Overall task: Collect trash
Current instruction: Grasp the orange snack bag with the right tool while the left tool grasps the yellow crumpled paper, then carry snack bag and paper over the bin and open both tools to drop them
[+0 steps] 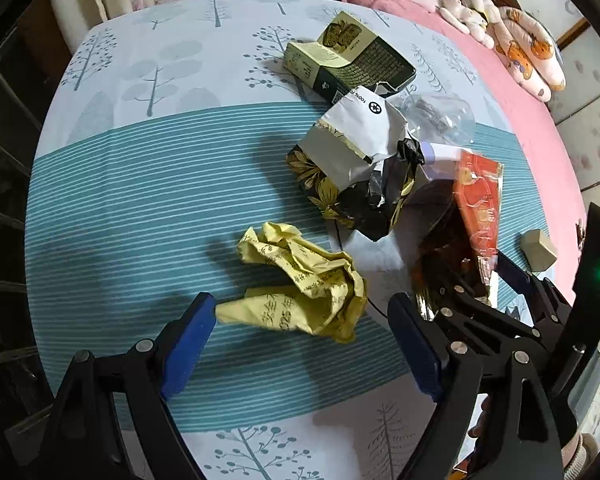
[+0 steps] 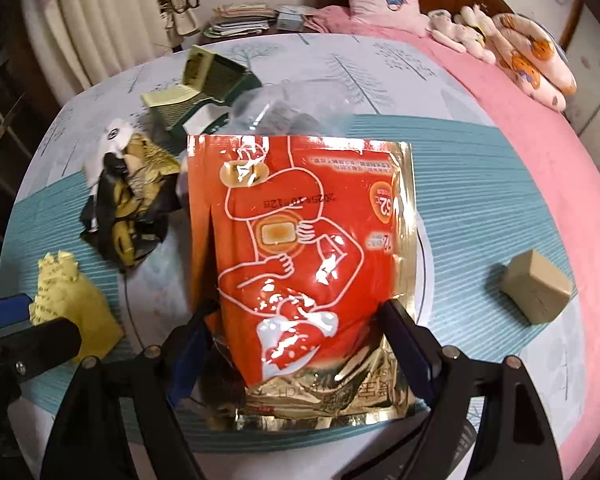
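The right gripper (image 2: 296, 344) was seen spread wide around a red and gold foil pouch (image 2: 300, 248); whether its pads touched the pouch could not be told, so a firm grasp was not confirmed. The left gripper (image 1: 304, 344) was held open, with a crumpled yellow paper (image 1: 304, 284) lying just ahead between its fingers. Collection was judged barely begun. Farther ahead of the left gripper, a crumpled black and gold wrapper (image 1: 360, 184), a clear plastic piece (image 1: 436, 116) and a green box (image 1: 348, 60) were left lying. A small tan block (image 2: 536, 288) lay well right of the pouch. No bin was seen. Open cloth was available left of the yellow paper; the table's left edge (image 1: 40, 184) lay beyond.
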`<state>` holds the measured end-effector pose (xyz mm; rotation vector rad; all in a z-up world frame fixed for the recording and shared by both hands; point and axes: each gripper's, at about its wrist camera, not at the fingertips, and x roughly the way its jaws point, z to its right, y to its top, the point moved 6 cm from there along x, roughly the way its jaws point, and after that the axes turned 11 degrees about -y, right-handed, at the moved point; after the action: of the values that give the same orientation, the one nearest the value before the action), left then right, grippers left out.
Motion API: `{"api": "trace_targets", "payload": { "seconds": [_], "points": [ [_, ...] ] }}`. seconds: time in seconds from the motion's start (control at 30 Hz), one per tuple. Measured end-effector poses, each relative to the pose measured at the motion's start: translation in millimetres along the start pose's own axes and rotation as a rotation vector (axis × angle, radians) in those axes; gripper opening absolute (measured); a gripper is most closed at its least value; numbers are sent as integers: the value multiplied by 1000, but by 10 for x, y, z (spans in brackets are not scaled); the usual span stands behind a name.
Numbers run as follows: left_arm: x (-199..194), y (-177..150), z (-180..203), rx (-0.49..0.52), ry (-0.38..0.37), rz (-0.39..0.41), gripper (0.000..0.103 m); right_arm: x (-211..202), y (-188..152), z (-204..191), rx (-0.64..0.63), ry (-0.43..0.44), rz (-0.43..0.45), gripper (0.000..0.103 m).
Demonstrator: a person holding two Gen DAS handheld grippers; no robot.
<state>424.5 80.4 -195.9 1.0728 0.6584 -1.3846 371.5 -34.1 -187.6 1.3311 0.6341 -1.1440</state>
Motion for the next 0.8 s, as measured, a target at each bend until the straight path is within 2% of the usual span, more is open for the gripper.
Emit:
{"api": "trace_targets", "payload": {
  "seconds": [0.07, 0.17, 0.2, 0.33, 0.4, 0.5, 0.63, 0.8],
  "points": [
    [34, 16, -3, -1, 3, -6, 86, 9, 2, 5, 8, 4, -1, 83],
    [93, 39, -17, 4, 24, -20, 82, -1, -3, 16, 17, 9, 5, 74],
    [119, 45, -20, 4, 21, -28, 74, -16, -2, 23, 24, 10, 9, 63],
    [150, 54, -31, -10, -3, -30, 69, -40, 20, 114, 63, 44, 8, 45],
    [147, 52, -26, -16, -19, -27, 65, -61, 35, 173, 81, 59, 7, 28],
    [122, 71, -20, -19, -44, -20, 51, -89, 50, 243, 104, 77, -3, 8],
    [74, 64, -7, -11, -25, -11, 41, -185, 33, 332, 144, 111, -16, 7],
    [-123, -3, 88, -12, -52, 23, 40, -480, 25, 427, 165, 137, 1, 7]
  ]
}}
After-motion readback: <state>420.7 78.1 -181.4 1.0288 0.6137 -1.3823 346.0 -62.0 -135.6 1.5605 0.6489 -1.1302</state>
